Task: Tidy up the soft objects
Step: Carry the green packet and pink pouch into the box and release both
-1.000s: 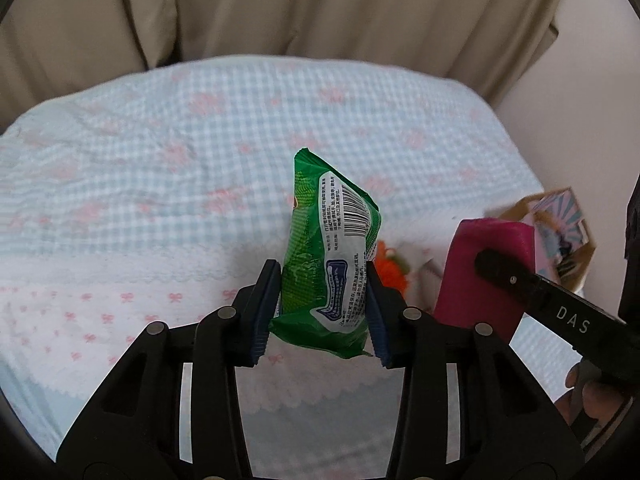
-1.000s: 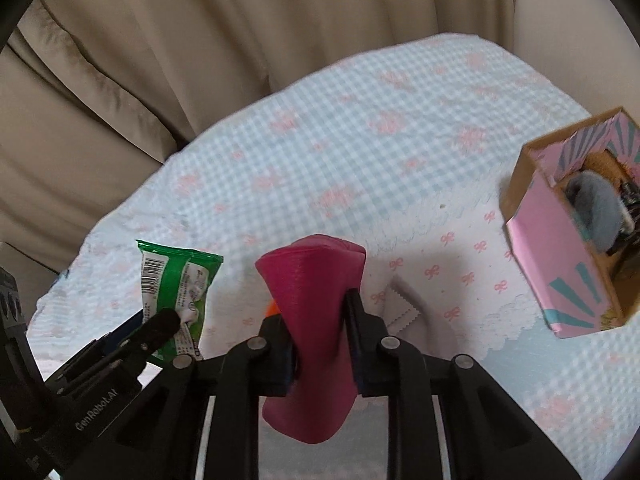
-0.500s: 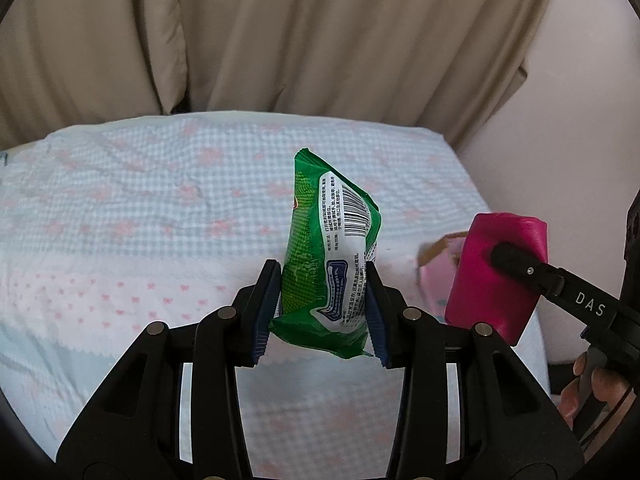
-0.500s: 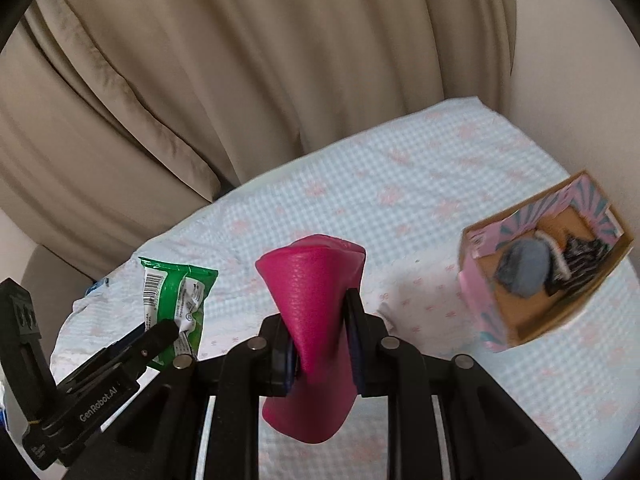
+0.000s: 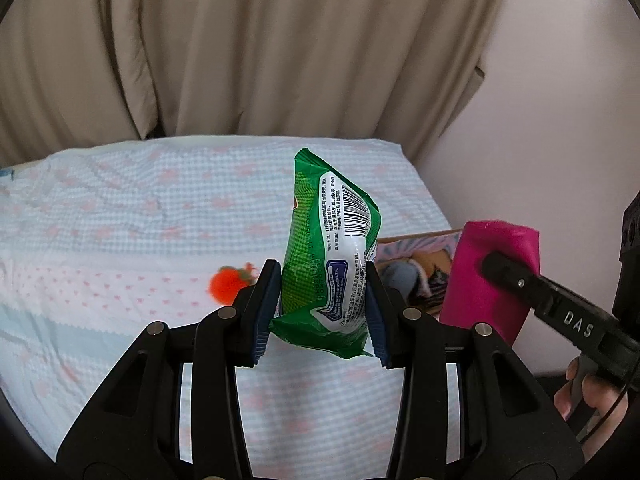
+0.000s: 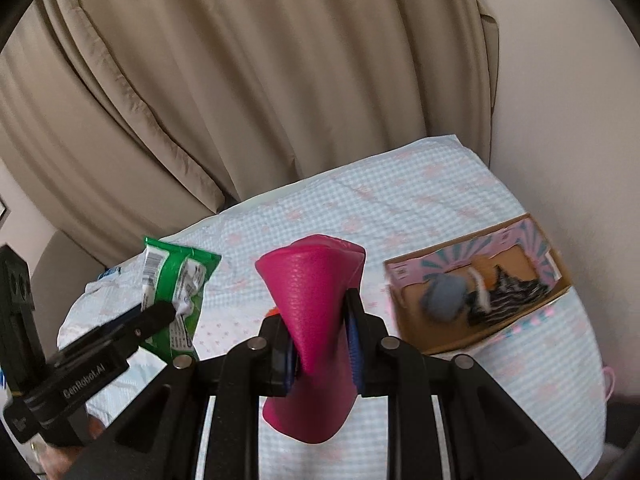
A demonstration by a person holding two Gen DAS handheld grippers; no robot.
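A green packet (image 5: 332, 256) with a barcode label stands upright between the blue pads of my left gripper (image 5: 320, 312), which is shut on it, high above the bed. My right gripper (image 6: 320, 344) is shut on a magenta leather pouch (image 6: 316, 320), squeezed narrow at the pads. Each held item shows in the other view: the pouch (image 5: 488, 280) at the right, the packet (image 6: 176, 292) at the left. A pink cardboard box (image 6: 480, 332) lies on the bed at the right, holding a grey soft item (image 6: 442, 296) and a black-and-white striped item (image 6: 504, 292).
The bed (image 5: 120, 220) has a light blue checked cover with pink prints. A small orange fuzzy thing (image 5: 226, 280) lies on it left of my left gripper. Beige curtains (image 6: 260, 100) hang behind the bed, and a pale wall (image 5: 560, 120) is to the right.
Both grippers have risen well above the bed with their items still held. The bed looks smaller and the curtains fill more of both views. The box now shows from above.
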